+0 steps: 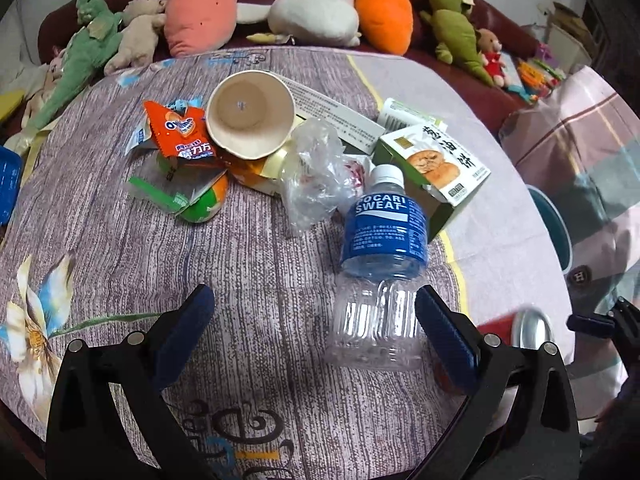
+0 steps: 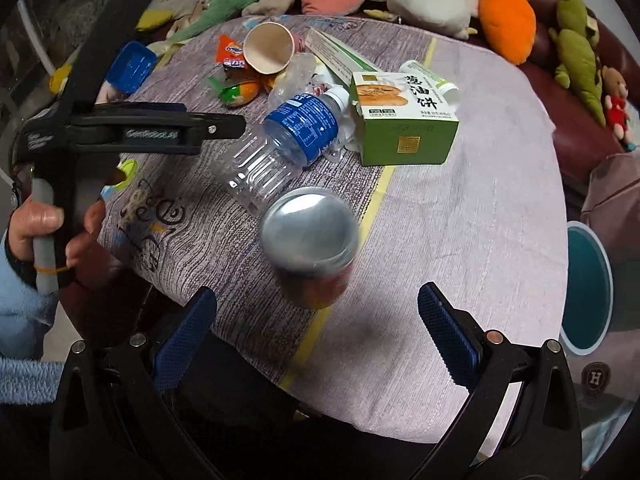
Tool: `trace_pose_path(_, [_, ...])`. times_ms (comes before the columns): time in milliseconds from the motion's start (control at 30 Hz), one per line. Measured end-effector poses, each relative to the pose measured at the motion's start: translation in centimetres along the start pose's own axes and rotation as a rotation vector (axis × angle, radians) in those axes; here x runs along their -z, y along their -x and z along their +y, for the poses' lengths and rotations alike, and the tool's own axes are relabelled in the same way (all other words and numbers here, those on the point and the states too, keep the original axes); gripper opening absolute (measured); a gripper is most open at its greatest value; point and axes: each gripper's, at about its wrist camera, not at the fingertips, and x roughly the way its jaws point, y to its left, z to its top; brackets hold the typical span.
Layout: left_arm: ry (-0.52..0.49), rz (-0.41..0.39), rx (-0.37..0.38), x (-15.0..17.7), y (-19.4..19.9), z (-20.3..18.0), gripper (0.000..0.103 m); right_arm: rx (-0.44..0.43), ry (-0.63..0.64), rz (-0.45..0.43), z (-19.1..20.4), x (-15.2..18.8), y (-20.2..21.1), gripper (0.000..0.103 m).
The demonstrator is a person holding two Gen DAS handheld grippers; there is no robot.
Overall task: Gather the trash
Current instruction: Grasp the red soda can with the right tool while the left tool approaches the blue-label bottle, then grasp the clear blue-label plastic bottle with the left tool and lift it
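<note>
Trash lies heaped on a round table [image 2: 460, 240] under a mauve wood-grain cloth. Nearest, a blurred silver-topped can [image 2: 308, 236] sits just ahead of the right gripper [image 2: 320, 316], whose blue-padded jaws are spread wide with nothing between them. The left gripper [image 1: 316, 320] is spread too, its right pad just beside the base of a clear plastic bottle with a blue label [image 1: 380, 264] lying on its side. Farther off lie crumpled clear plastic [image 1: 312, 172], a green cardboard box [image 1: 436, 164], an orange snack wrapper [image 1: 180, 132] and a tipped beige paper cup [image 1: 250, 114]. A teal bin [image 2: 588, 284] stands at the right.
</note>
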Motion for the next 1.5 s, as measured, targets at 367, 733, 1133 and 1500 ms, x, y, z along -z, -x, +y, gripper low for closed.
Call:
trace_pose_path(367, [-0.023, 0.028, -0.016, 0.7, -0.7, -0.1, 0.1, -0.055, -0.126, 0.018, -2.6, -1.1, -3.3, 0.047])
trace_pose_path(733, [-0.119, 0.119, -0.02, 0.0, -5.9, -4.6, 0.1, 0.049, -0.252, -0.063, -8.8, -1.0, 0.0, 0.047])
trace_pose_path(1133, [-0.071, 0.182, -0.032, 0.3, -9.0, -3.4, 0.1, 0.033, -0.257, -0.037, -9.4, -1.9, -1.3, 0.047])
trace_pose_path(1500, [-0.065, 0.135, -0.131, -0.5, -8.1, -2.9, 0.1, 0.033, -0.258, -0.034, -9.6, -2.4, -1.6, 0.047])
